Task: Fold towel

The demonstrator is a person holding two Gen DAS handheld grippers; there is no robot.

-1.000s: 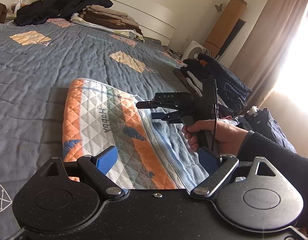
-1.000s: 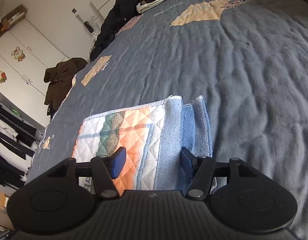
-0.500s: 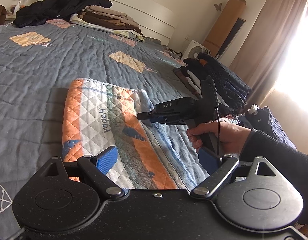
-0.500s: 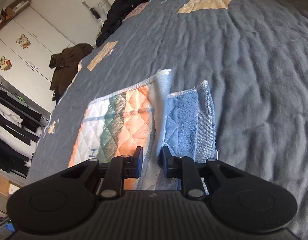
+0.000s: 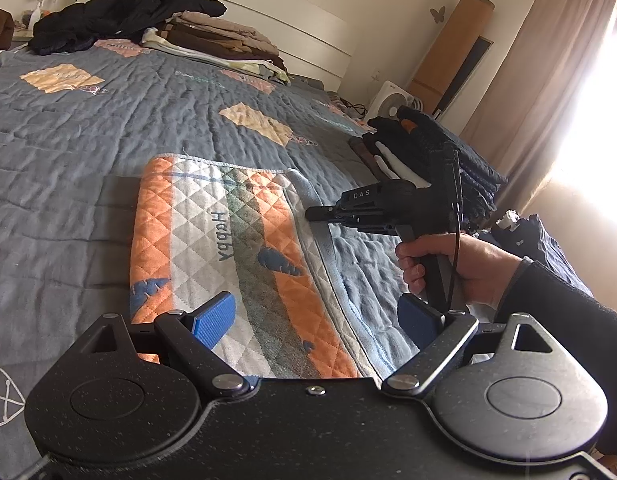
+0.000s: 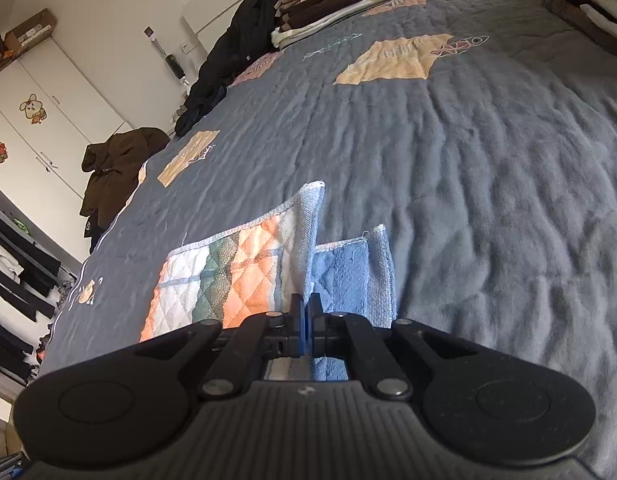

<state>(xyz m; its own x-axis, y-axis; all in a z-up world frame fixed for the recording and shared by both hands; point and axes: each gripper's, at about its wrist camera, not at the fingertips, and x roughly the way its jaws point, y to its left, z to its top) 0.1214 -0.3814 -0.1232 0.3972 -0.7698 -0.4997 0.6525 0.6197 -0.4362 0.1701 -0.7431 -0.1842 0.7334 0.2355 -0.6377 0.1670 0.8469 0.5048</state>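
Note:
A quilted towel (image 5: 228,240), orange, white and green with a blue terry underside, lies flat on the grey bedspread (image 5: 88,128). In the right wrist view the towel (image 6: 228,272) has its right edge pinched up into a standing ridge, and my right gripper (image 6: 306,312) is shut on that edge. The left wrist view shows the right gripper (image 5: 320,213) held by a hand (image 5: 460,264) over the towel's right border. My left gripper (image 5: 314,318) stands open above the towel's near end with nothing between its blue pads (image 5: 214,316).
Folded clothes (image 5: 212,40) and a black coat (image 5: 120,16) lie by the headboard. A dark clothes stack (image 5: 440,152) sits on the bed's right side, with a white fan (image 5: 392,104) behind it. A brown jacket (image 6: 116,164) hangs at the far bed edge near a wardrobe (image 6: 36,112).
The right gripper's jaws have gone from wide apart to shut on the towel's right edge, which now stands up in a ridge. The left gripper has stayed still and open.

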